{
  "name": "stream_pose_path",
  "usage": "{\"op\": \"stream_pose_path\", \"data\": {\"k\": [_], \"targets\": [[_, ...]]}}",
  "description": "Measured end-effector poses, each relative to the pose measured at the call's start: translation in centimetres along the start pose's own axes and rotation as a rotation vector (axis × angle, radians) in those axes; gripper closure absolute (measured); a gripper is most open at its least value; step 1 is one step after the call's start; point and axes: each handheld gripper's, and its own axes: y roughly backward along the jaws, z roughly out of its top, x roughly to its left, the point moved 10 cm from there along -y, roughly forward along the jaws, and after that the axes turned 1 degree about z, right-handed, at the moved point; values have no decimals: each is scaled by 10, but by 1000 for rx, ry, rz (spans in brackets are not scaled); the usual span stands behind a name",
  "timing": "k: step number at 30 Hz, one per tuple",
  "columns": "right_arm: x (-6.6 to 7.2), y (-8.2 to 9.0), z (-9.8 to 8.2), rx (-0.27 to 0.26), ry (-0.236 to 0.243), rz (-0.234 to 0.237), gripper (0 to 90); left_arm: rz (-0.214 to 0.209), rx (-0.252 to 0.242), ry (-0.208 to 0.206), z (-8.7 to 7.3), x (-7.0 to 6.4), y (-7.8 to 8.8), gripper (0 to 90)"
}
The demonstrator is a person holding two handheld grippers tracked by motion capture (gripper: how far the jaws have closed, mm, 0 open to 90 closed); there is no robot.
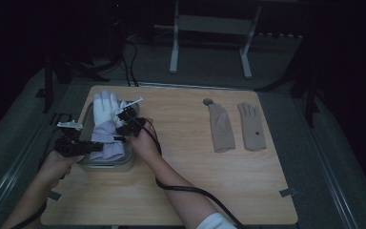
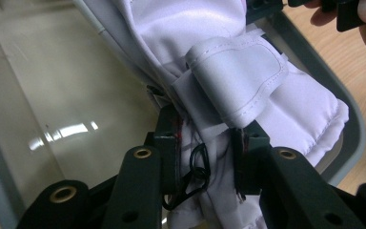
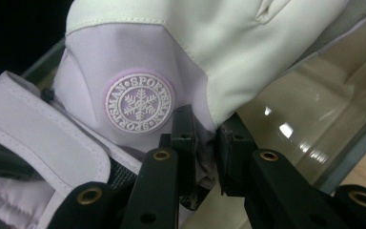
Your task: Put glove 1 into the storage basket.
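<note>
A white and lilac ski glove (image 1: pixel 106 119) hangs over a clear, grey-rimmed bin (image 1: pixel 107 166) at the table's left side. My left gripper (image 1: pixel 91 147) is shut on the glove's lilac cuff end; in the left gripper view its jaws (image 2: pixel 205 131) pinch bunched cuff fabric (image 2: pixel 248 81) beside a strap flap. My right gripper (image 1: pixel 124 121) is shut on the glove's side edge. In the right gripper view the jaws (image 3: pixel 205 129) clamp lilac fabric just below a round snowflake badge (image 3: pixel 139 101). The white fingers point away from me, past the bin's far rim.
Two beige gloves (image 1: pixel 220 128) (image 1: pixel 252 125) lie flat side by side on the right of the wooden table (image 1: pixel 186 191). A small grey disc (image 1: pixel 208 101) sits just behind them. The bin's clear inside (image 2: pixel 38 95) shows under the glove.
</note>
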Motion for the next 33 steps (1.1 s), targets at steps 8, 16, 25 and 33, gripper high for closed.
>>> {"op": "stream_pose_path", "data": {"k": [8, 16, 25, 33], "targets": [[0, -4, -6, 23, -30, -6, 794, 18, 43, -6, -2, -2, -3, 613], [-4, -8, -13, 41, -57, 2, 801, 79, -28, 37, 6, 6, 5, 419], [-7, -15, -16, 69, -49, 0, 753, 111, -79, 5, 17, -3, 9, 456], [0, -4, -8, 54, 67, -2, 477, 87, -100, -32, 21, -18, -1, 453]]}}
